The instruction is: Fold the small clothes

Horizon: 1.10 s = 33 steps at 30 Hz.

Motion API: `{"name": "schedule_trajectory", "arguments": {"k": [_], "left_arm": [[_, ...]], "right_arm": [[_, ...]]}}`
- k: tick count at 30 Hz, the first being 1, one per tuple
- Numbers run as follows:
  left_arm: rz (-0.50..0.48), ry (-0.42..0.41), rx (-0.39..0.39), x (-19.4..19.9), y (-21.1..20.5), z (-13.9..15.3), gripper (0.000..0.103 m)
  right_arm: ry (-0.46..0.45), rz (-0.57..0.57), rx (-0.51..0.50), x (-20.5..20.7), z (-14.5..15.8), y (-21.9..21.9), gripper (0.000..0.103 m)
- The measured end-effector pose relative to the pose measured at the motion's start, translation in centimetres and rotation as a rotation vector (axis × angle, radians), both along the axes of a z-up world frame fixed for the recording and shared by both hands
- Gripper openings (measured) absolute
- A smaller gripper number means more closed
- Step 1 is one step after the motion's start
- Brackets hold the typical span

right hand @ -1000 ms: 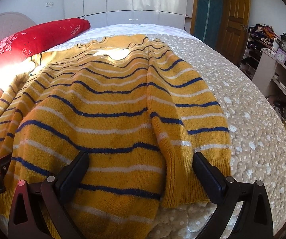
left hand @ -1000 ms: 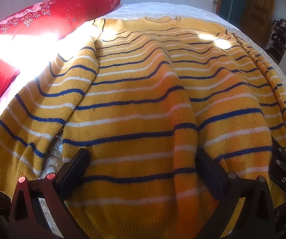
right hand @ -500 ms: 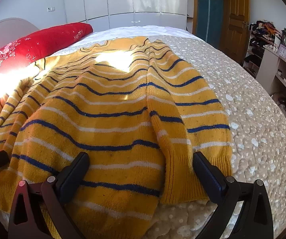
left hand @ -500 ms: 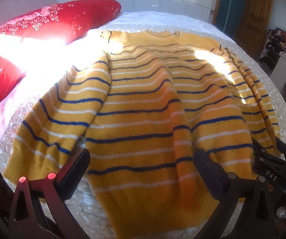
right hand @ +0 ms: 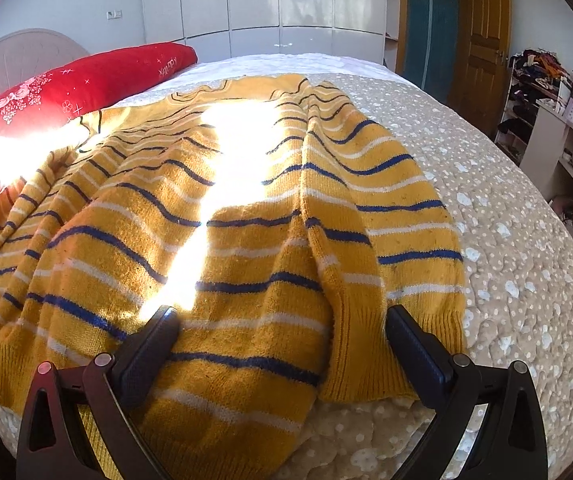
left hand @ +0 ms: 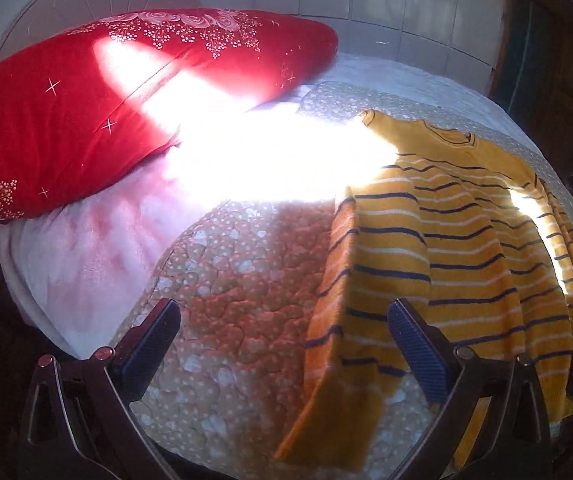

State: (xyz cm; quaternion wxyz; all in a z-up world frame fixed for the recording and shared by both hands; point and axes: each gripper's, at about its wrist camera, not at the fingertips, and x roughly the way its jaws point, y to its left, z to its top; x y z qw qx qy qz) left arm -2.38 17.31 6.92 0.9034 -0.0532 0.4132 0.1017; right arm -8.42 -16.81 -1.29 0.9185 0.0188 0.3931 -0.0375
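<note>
A yellow sweater [right hand: 246,216] with blue and white stripes lies spread flat on the bed, collar at the far end. In the left wrist view the sweater [left hand: 458,248] fills the right side, its left sleeve [left hand: 338,344] hanging toward the near edge. My left gripper [left hand: 282,340] is open and empty over bare quilt, left of that sleeve. My right gripper [right hand: 282,340] is open over the sweater's hem, its fingers resting on the fabric, the right sleeve's cuff [right hand: 422,344] by the right finger.
The bed has a beige dotted quilt [right hand: 506,240]. A red flowered pillow [left hand: 106,100] lies at the head, left of the sweater. A strong sun patch [left hand: 266,156] washes out part of the bed. Shelves with clutter [right hand: 558,120] stand right of the bed.
My left gripper has swung left, off the sweater's hem to the bare quilt beside the left sleeve. My right gripper has moved slightly closer to the hem.
</note>
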Motion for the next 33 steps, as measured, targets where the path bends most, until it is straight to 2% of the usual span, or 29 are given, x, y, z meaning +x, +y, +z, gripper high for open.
{"name": "schedule_trajectory", "arguments": {"k": [8, 13, 33], "left_arm": [[-0.014, 0.062, 0.077, 0.4, -1.7, -2.5, 0.103], [-0.035, 0.097, 0.056, 0.7, -2.2, -3.8, 0.103], [-0.049, 0.111, 0.175, 0.7, -4.7, -4.9, 0.103]], "right_arm": [[-0.01, -0.004, -0.012, 0.1, -0.1, 0.2, 0.103], [-0.018, -0.007, -0.017, -0.1, -0.1, 0.3, 0.103], [-0.028, -0.012, -0.026, -0.2, -0.1, 0.4, 0.103]]}}
